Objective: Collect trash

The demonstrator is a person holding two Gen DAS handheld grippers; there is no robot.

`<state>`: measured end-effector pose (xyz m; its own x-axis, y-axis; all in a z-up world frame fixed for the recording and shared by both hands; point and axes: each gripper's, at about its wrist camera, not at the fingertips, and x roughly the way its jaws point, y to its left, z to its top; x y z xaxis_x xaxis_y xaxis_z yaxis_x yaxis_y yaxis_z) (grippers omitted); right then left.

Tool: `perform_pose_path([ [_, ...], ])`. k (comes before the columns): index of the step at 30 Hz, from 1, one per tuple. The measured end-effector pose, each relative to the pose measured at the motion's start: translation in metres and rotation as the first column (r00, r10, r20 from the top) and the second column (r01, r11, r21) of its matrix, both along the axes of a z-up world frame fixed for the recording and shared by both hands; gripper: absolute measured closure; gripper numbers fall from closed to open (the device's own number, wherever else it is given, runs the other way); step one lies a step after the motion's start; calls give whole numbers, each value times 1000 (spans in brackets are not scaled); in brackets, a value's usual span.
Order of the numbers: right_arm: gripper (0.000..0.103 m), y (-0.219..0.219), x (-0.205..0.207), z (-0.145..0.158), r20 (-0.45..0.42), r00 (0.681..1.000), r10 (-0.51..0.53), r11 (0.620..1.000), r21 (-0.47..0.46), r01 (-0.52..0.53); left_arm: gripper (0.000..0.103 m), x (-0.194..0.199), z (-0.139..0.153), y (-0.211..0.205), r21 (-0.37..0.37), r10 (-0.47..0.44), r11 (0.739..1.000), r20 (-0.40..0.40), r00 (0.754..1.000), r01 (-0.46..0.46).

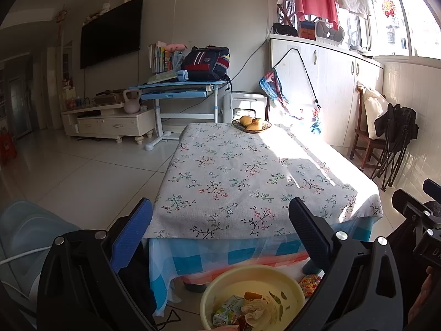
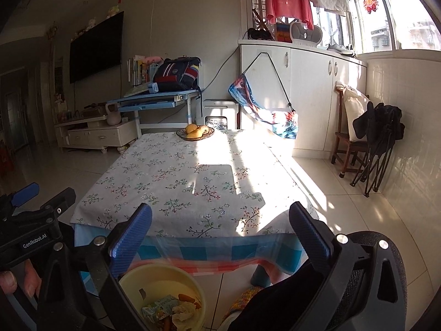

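A yellow basin [image 1: 220,289] stands on the floor in front of the table and holds trash [image 1: 242,310]: a green drink carton, crumpled tissue and orange peel. It also shows in the right wrist view [image 2: 143,278] with its trash [image 2: 173,310]. My left gripper [image 1: 220,220] is open and empty, held above the basin before the table's near edge. My right gripper [image 2: 220,222] is open and empty, at the same height beside it. The left gripper's body shows at the left of the right wrist view [image 2: 35,220].
A low table with a floral cloth [image 1: 234,176] carries a bowl of fruit [image 1: 251,125] at its far end. A blue desk [image 1: 179,89], a TV stand [image 1: 110,121], white cabinets [image 1: 330,82] and a wooden chair [image 1: 369,138] stand around it. A blue chair [image 1: 24,237] is at my left.
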<state>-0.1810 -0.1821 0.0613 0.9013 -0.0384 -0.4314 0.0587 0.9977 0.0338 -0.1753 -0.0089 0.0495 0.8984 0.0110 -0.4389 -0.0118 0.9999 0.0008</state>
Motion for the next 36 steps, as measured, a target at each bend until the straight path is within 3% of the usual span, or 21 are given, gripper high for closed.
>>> perform_pose_path([
  [36,8,4,4,-4,-25,1000,6,1000,-17,-6,7,1,-5,6,3,23,1000,6,1000,-23],
])
